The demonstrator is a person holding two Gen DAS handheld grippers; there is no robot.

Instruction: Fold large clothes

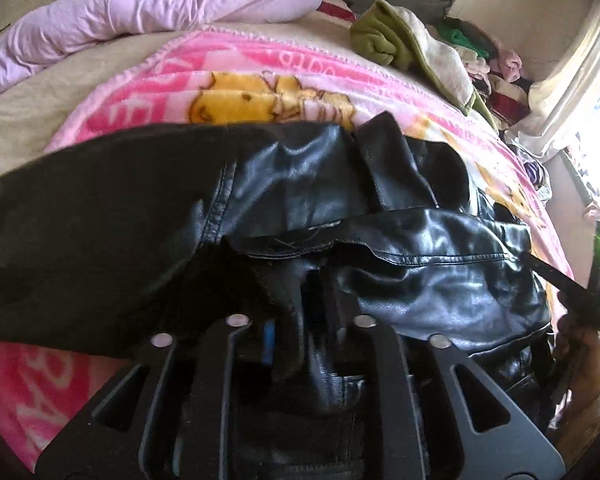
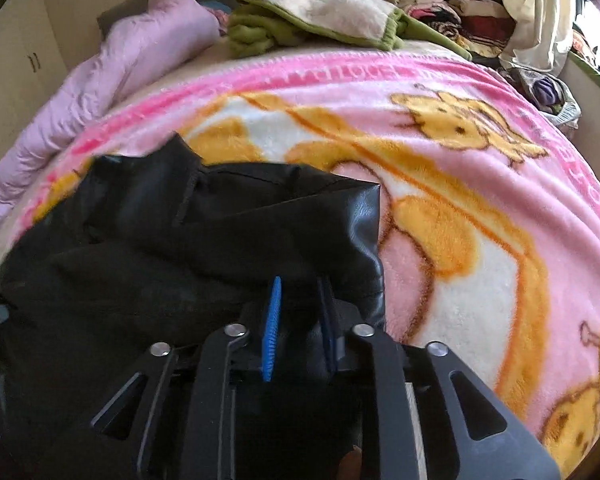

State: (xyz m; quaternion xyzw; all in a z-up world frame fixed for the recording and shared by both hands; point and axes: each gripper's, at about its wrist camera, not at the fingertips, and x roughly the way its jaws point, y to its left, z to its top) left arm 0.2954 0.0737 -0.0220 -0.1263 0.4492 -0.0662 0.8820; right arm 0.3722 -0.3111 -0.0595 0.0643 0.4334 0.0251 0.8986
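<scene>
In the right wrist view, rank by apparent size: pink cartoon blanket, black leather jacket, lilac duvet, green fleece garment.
1. Pink cartoon blanket
2. Black leather jacket, enlarged by nearness
3. Lilac duvet
4. Green fleece garment; the last two are close

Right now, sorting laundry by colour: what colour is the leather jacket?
Glossy black leather jacket; clearest in the left wrist view.

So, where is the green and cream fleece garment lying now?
The green and cream fleece garment lies at the far edge of the bed, beyond the pink blanket. In the right wrist view it sits top centre, between the lilac quilt and the clothes pile.
</scene>
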